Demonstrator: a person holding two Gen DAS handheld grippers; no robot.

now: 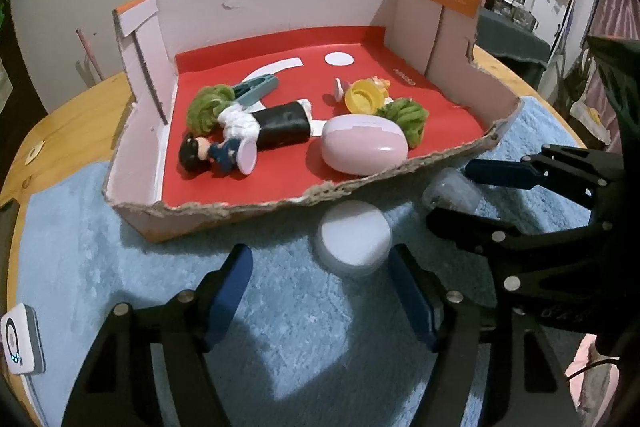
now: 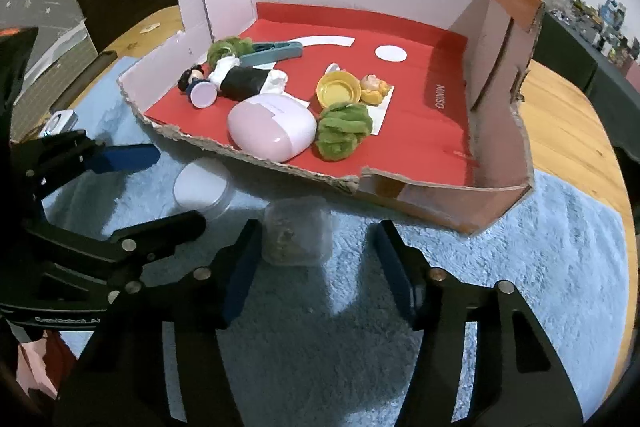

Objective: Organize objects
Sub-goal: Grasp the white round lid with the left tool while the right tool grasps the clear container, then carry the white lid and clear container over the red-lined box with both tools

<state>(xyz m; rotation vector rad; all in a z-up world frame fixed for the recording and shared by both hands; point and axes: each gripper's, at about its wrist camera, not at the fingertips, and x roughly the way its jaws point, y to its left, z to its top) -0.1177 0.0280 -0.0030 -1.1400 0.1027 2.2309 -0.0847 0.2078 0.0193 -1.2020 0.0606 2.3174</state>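
Pale-blue fluffy carpeting [image 1: 120, 267] is covering the round wooden desk [image 1: 72, 115] under both claws. Nearest, the left claw [image 1: 320, 301] is standing partly open at the bottom of its view, its blue fingers [image 1: 228, 287] straddling bare mat; a white round lidded jar [image 1: 354, 243] is sitting just past the fingertips, untouched. At the bottom of the other view the right claw [image 2: 316, 269] is also standing partly open, a small clear container [image 2: 298, 231] with brownish contents lying between its fingertips; whether the left pad is touching it I cannot tell. Farther up, a torn cardboard box [image 2: 496, 195] with a red floor is filling mid-frame, holding a pink oval case [image 2: 270, 131], two green pom-poms [image 2: 344, 131], a yellow cap [image 2: 338, 89], a dark-haired figurine [image 2: 192, 79], a black roll [image 2: 248, 81] and a teal clip [image 2: 272, 53].
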